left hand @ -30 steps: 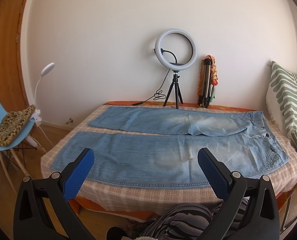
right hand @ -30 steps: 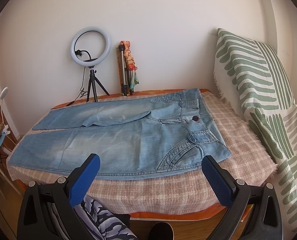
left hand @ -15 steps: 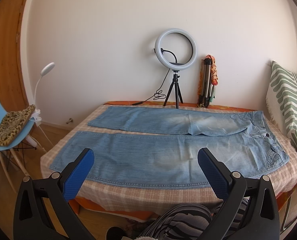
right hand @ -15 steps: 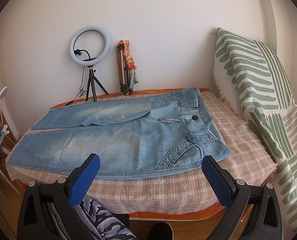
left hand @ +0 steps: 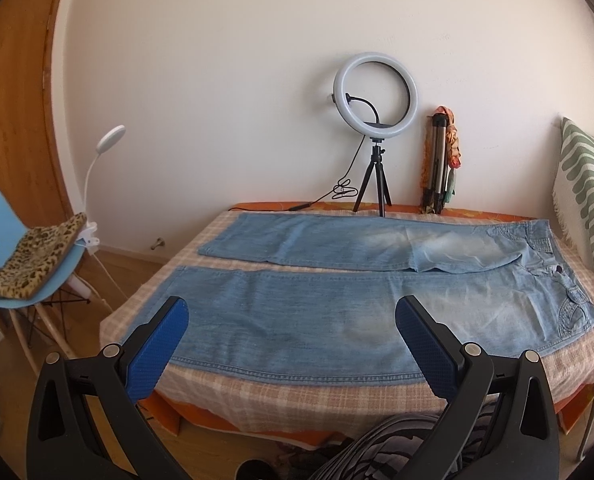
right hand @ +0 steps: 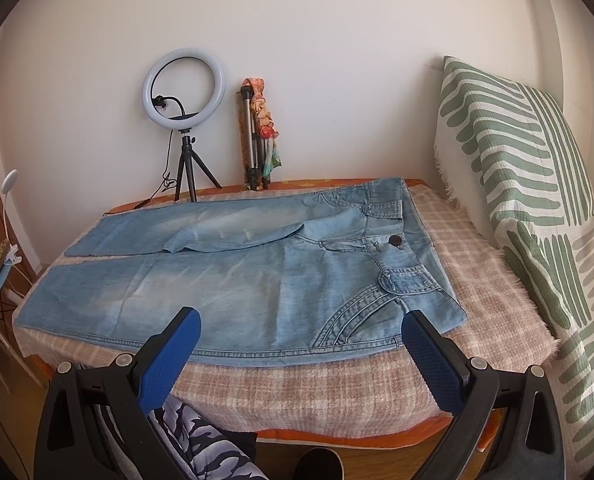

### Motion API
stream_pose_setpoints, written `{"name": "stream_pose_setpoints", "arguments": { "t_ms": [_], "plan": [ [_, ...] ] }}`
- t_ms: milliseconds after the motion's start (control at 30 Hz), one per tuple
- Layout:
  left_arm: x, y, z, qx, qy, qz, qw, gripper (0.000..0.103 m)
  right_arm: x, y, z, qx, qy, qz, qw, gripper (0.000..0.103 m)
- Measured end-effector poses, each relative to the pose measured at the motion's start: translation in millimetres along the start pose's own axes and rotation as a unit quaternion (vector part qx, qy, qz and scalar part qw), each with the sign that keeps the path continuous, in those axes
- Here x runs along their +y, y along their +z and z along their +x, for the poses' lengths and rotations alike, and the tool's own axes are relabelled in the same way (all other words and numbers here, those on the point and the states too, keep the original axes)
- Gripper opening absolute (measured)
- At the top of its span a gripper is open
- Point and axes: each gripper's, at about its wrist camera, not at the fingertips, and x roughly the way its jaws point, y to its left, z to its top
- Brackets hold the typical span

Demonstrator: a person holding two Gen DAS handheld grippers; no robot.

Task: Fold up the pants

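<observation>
Light blue jeans [left hand: 337, 304] lie spread flat on a bed with a pink checked cover [left hand: 297, 396], both legs pointing left and the waist at the right. The right wrist view shows the waist end, button and pockets [right hand: 395, 242]. My left gripper [left hand: 291, 322] is open and empty, held in the air in front of the near leg's lower half. My right gripper [right hand: 301, 334] is open and empty, in front of the near hip and hem edge. Neither touches the jeans [right hand: 257, 276].
A ring light on a tripod [left hand: 375, 128] and a folded tripod [left hand: 437, 168] stand at the back by the wall. A green striped pillow [right hand: 529, 200] leans at the right. A blue chair [left hand: 5, 248] with a leopard cloth and a clip lamp [left hand: 97, 184] stand at the left.
The left gripper has barely moved. The right gripper has shifted slightly, so the jeans sit a little lower and closer in its view. Both stay open.
</observation>
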Motion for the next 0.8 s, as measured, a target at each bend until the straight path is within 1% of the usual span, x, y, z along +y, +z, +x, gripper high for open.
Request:
{"name": "stream_pose_setpoints", "arguments": {
  "t_ms": [100, 267, 367, 500, 667, 800],
  "plan": [
    [12.2, 4.1, 7.5, -0.001, 0.014, 0.007, 0.9999, 0.103, -1.6, 10.5, 2.8, -0.005, 0.006, -0.007, 1.000, 0.099],
    [33.7, 11.6, 21.2, -0.001, 0.020, 0.012, 0.9997, 0.103, -1.2, 34.0, 8.1, -0.017, -0.002, -0.035, 0.999, 0.098],
    [46.3, 17.9, 30.6, 0.004, 0.017, 0.007, 0.9998, 0.103, -1.2, 48.5, 10.5, -0.023, 0.011, -0.044, 0.999, 0.098],
    [58.9, 27.2, 44.0, 0.012, 0.014, -0.001, 0.9998, 0.103, 3.6, 68.9, 21.8, -0.015, 0.032, -0.058, 0.998, 0.098],
    [66.8, 43.6, 60.8, 0.014, 0.014, 0.009, 0.9998, 0.101, 10.7, 98.1, 38.6, -0.012, 0.045, -0.083, 0.995, 0.098],
    [75.4, 65.3, 79.8, 0.018, 0.010, 0.014, 0.9997, 0.099, 18.4, 129.2, 56.1, -0.007, 0.066, -0.106, 0.992, 0.098]
  ]
}}
